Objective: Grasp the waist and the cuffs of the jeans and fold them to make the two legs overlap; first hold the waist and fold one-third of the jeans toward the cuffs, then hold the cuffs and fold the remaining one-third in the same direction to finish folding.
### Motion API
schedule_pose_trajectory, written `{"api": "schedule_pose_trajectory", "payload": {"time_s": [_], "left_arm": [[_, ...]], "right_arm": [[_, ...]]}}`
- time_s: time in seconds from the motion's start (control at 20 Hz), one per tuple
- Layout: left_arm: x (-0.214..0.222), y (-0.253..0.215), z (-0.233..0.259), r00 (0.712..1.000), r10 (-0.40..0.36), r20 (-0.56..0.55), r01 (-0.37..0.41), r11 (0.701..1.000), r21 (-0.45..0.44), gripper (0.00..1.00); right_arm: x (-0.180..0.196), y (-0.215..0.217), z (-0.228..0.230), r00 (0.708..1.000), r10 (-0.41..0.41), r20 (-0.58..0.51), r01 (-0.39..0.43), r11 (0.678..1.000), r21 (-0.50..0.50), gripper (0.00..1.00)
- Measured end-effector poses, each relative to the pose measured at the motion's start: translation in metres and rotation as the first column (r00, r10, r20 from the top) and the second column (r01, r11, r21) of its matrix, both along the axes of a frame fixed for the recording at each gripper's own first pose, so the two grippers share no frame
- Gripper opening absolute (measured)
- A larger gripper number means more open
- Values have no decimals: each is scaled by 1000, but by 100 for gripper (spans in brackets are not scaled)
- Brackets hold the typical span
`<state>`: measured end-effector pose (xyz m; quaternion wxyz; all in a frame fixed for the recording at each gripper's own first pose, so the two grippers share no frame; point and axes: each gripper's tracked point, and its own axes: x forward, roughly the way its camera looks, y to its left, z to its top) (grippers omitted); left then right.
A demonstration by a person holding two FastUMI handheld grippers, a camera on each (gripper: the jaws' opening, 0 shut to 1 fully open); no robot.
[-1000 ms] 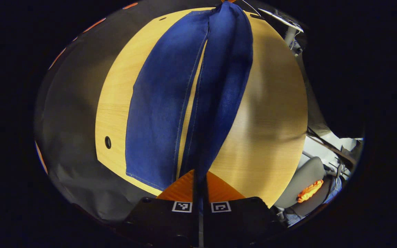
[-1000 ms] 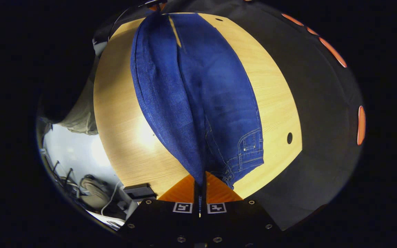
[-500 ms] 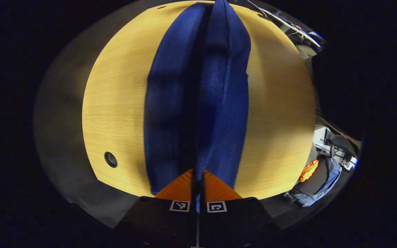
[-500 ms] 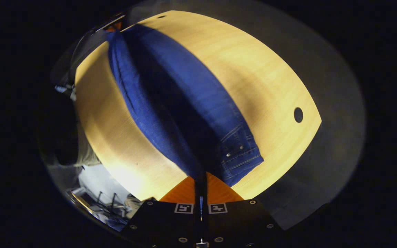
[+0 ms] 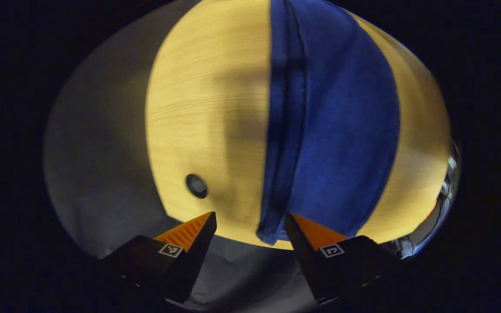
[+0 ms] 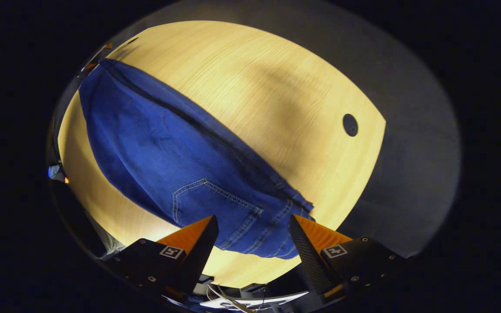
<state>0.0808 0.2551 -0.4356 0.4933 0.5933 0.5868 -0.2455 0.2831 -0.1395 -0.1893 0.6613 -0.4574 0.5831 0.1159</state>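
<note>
Left gripper (image 5: 250, 221): we see its jaws spread wide with nothing between them — they hover just above the cuff end of the jeans.
Cable hole (image 5: 196, 186): a dark round opening in the wood, left of the denim in the left gripper view; the same kind of hole (image 6: 350, 124) sits to the right of the jeans in the right gripper view.
Jeans (image 5: 333, 130): blue denim lying flat on the surface, folded lengthwise so that one leg rests on the other; a dark seam line runs along the left edge of the stack.
Cuffs (image 5: 270, 234): at the near edge of the wood, between the left fingers but touched by neither.
Surface (image 5: 207, 108): pale wood with a fine grain, lit warm, with shadow bands across it; grey cloth surrounds it.
Waist (image 6: 276, 234): we see it at the near edge in the right gripper view, with a back pocket (image 6: 215, 204) stitched in pale thread facing up.
Right gripper (image 6: 254, 221): jaws wide apart and holding nothing — the waist lies between and below the fingers, apart from both.
</note>
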Motion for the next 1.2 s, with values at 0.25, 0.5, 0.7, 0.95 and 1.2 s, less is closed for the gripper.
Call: {"api": "schedule_pose_trajectory", "payload": {"time_s": [0.25,0.5,0.7,0.95,1.2], "left_arm": [[2,-35,39,910,237,341,-150,953,-262,100],[2,-87,78,725,483,491,-113,786,-608,98],[-5,-103,64,644,614,457,-91,654,-751,98],[8,-108,78,581,687,436,-77,580,-811,99],[14,-112,89,513,765,389,-101,504,-858,99]], "right_arm": [[-17,30,52,966,-85,246,21,968,250,99],[-59,46,96,848,-363,386,52,782,621,99],[-75,11,83,715,-610,343,123,591,797,99],[-62,-30,56,417,-905,91,158,171,972,99],[-58,-42,42,249,-962,-109,192,-61,979,98]]}}
